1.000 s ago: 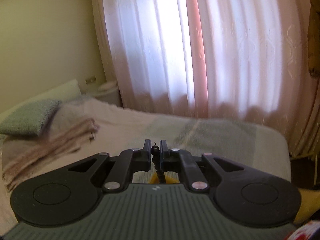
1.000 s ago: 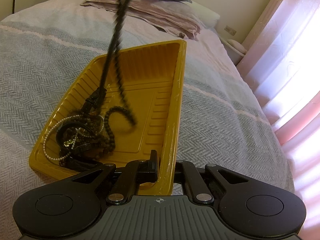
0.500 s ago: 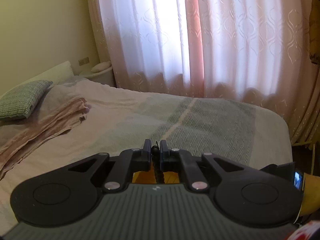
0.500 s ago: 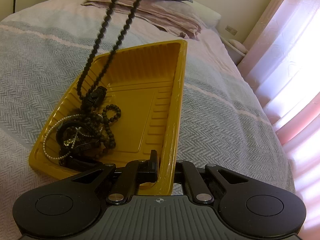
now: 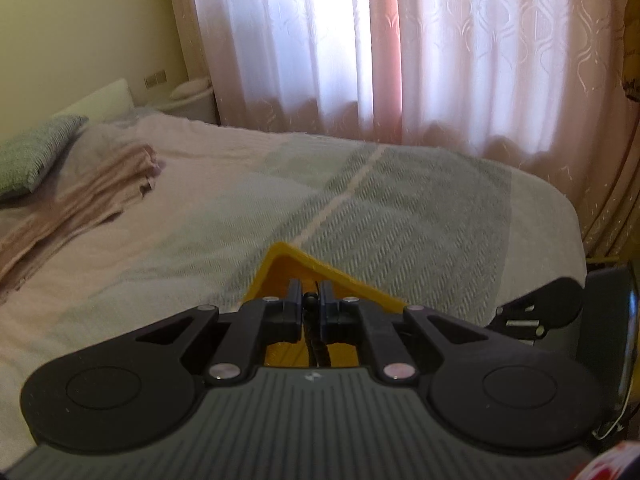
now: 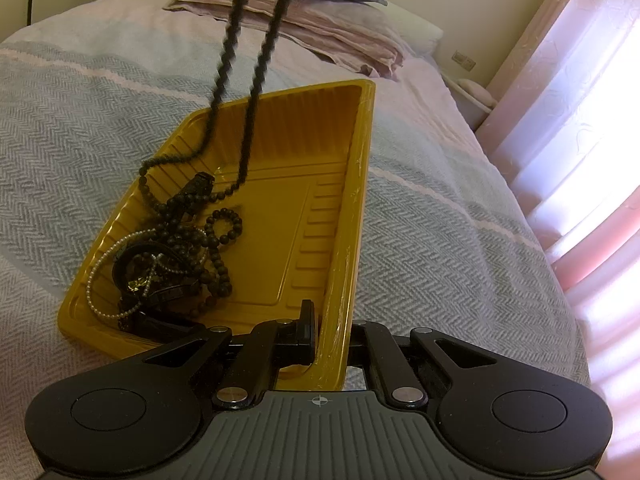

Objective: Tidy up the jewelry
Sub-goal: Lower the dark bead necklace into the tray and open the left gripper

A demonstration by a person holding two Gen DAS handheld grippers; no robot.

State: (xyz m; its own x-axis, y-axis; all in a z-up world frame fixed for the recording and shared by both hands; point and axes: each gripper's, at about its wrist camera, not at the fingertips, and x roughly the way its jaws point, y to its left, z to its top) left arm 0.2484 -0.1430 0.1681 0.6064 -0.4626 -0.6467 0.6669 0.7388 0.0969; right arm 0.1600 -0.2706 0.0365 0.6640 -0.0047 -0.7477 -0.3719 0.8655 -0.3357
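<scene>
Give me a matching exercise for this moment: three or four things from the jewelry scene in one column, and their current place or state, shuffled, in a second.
Things:
1. black bead necklace
2. white pearl strand
3. yellow tray
4. folded pink blanket

States:
A. lying wholly on the tray floor, near corner
B. clamped at its side wall by the right gripper
C. hanging from the left gripper, lower end in the tray
D. resting on the bed beyond the tray

Pairs: 1-C, 2-A, 3-B, 4-D

Claw (image 6: 329, 336) on tray (image 6: 344, 264) rim (beads (image 6: 240, 80) dangling)
</scene>
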